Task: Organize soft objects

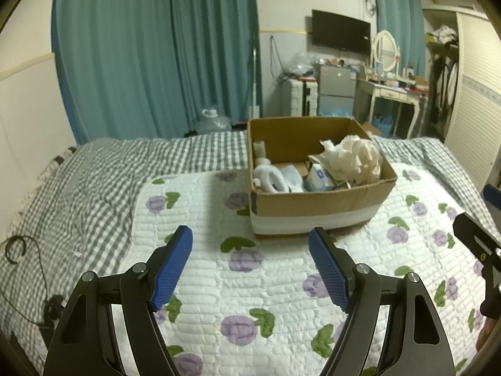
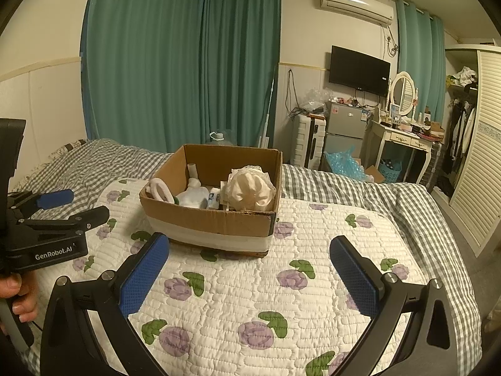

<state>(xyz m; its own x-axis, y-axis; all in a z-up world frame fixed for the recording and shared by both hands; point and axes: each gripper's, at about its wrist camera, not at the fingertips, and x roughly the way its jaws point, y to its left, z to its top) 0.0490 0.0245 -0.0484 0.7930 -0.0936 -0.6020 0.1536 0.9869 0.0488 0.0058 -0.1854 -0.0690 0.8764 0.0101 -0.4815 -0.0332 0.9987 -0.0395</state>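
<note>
Nearest to us, both claws hang over the floral quilt (image 1: 250, 297) on the bed, and both are spread wide with nothing between their blue pads. The left claw (image 1: 250, 269) has bare quilt showing in its gap; the right claw (image 2: 250, 274) is the same. In the right wrist view the left claw appears again at the left edge, level with the near end of the box and well apart from it.

Ahead of both claws lies the cardboard box (image 2: 216, 219), resting on the quilt with its open top up and a white band around its lower wall. From the left claw it sits forward and a little to the right; from the right claw it sits forward and a little to the left, so we judge it lies roughly between the two, neither arm clearly nearer. Its long axis runs across our line of approach, its long near wall facing us.

Inside are the soft things. A white fuzzy slipper (image 1: 267, 178) lies at the left end, with a pale blue-white bundle (image 1: 292, 178) just beside it. At the right end a cream ruffled fabric piece (image 1: 360, 156) is heaped above the rim, with no clear long axis. We judge it is the easier reach for the right claw, coming down from above.
</note>
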